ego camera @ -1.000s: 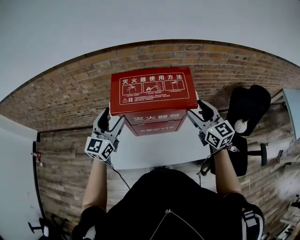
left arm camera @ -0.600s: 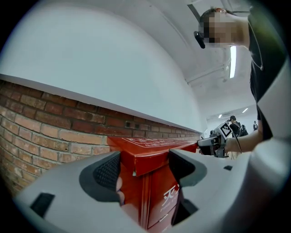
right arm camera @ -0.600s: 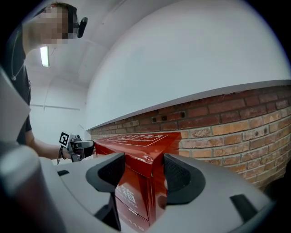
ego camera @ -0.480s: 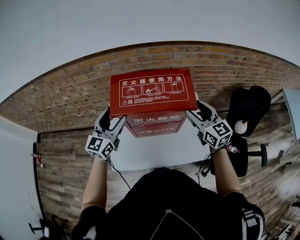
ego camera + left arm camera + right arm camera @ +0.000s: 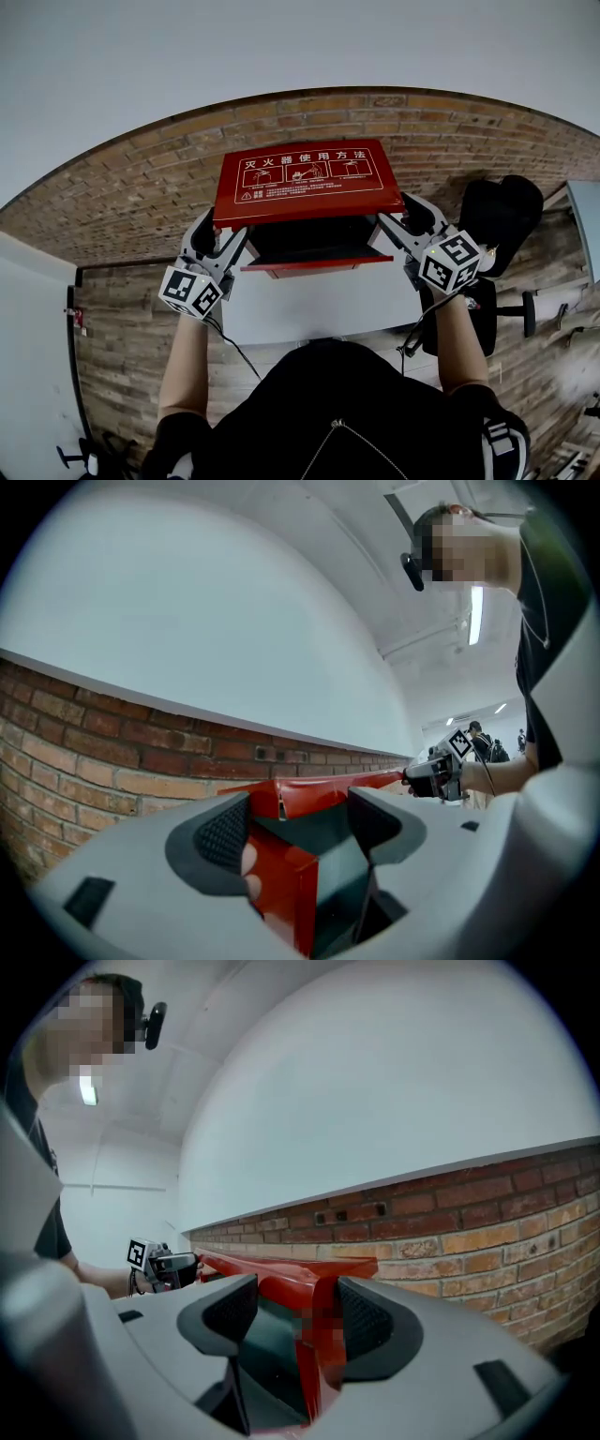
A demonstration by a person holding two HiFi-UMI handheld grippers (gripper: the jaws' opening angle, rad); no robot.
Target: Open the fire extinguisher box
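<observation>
A red metal fire extinguisher box (image 5: 314,246) stands at the far edge of the white tabletop (image 5: 309,305), against a brick wall (image 5: 141,187). Its flat red lid with white printed instructions (image 5: 307,178) is partly raised, with a dark gap at the front. The lid's long axis runs left to right, and I have the left gripper (image 5: 217,239) at one end and the right gripper (image 5: 398,225) at the other — equally near. Both sets of jaws stand apart, straddling the lid's end corners rather than pinching them. I judge the hinge lies along the wall side — the next lift goes up and back.
</observation>
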